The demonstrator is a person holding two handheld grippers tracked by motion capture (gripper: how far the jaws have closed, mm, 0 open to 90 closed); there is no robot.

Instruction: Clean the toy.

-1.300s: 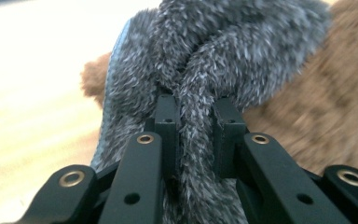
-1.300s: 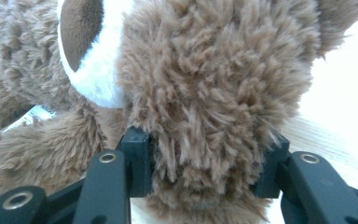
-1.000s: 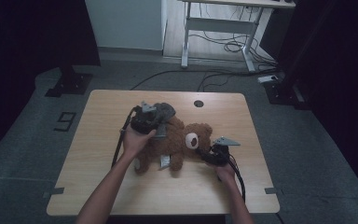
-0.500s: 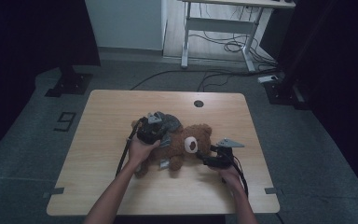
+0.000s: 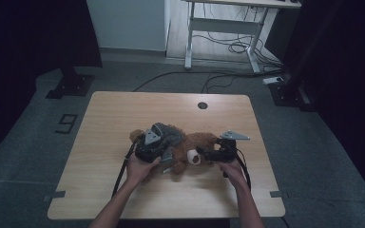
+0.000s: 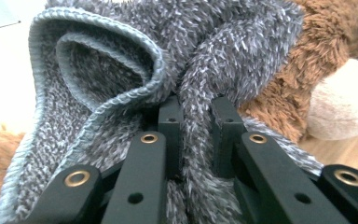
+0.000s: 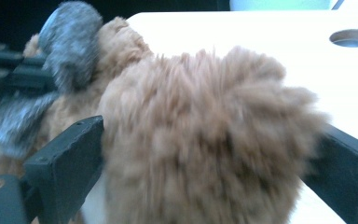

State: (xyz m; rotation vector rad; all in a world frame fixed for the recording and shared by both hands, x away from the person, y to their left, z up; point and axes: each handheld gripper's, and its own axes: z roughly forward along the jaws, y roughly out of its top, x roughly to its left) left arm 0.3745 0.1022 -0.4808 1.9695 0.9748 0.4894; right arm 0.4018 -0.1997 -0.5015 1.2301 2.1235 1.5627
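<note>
Two hand-held grippers: you hold one in each hand, both on the brown plush toy [image 5: 195, 145] lying near the middle of the table [image 5: 114, 114].
Left hand-held gripper [image 6: 193, 112]: its jaws stand a narrow gap apart, pinching a fold of the grey knitted garment [image 6: 121, 60] between them; the fuzzy fabric fills the gap from base to tips.
Grey knitted garment: it bunches over the toy's body, with a ribbed hem curling open at the left of the left gripper view and brown fur showing behind it.
Right hand-held gripper [image 7: 209, 154]: its jaws are spread wide with a rounded tuft of the toy's brown fur between them; the left jaw touches the fur, and the picture is too blurred to tell whether the right jaw presses in.
Plush toy: in the high view it lies across the table with its pale muzzle [image 5: 195, 158] toward your side, between your two hands.
Your left hand [image 5: 140, 166]: wrapped around its gripper at the toy's garment side.
Your right hand [image 5: 233, 168]: behind its gripper at the toy's head.
</note>
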